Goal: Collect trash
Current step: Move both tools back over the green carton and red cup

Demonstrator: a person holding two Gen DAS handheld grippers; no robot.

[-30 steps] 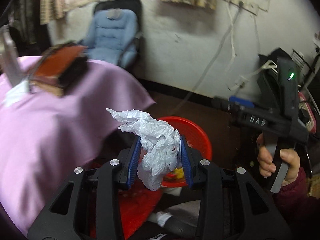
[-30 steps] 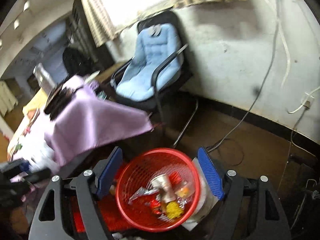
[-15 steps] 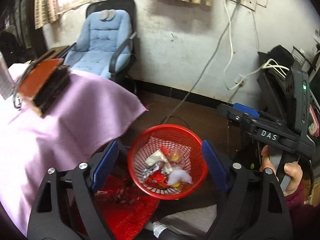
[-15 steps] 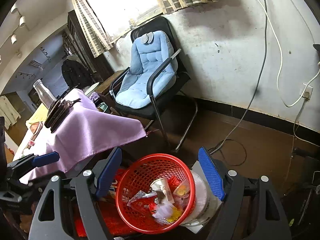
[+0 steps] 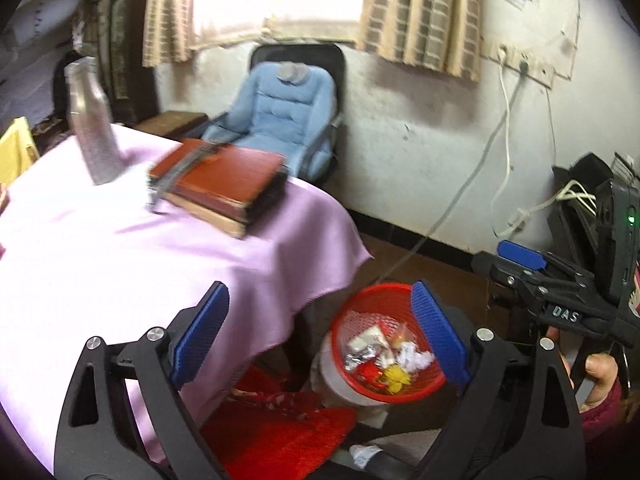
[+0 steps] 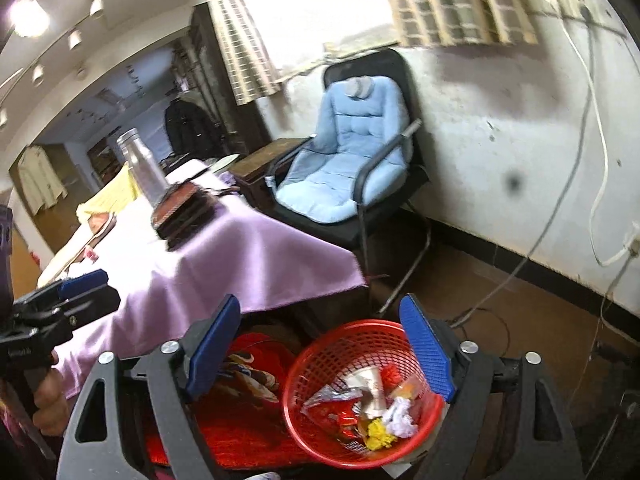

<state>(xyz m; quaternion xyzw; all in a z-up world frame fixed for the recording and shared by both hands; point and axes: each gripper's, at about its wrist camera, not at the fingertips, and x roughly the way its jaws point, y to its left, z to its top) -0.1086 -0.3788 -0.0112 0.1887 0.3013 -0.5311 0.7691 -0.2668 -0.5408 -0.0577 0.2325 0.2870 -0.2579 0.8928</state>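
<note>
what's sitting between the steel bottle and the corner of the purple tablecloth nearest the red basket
A stack of reddish-brown hardcover books lies between the steel bottle and that corner of the purple tablecloth, clearest in the left wrist view.

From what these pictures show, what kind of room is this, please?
Probably a lived-in room at home, perhaps a living or study room: a table under a pink cloth with red-brown books, a blue cushioned black chair, checked window curtains, and a red mesh trash basket on the floor.
</note>
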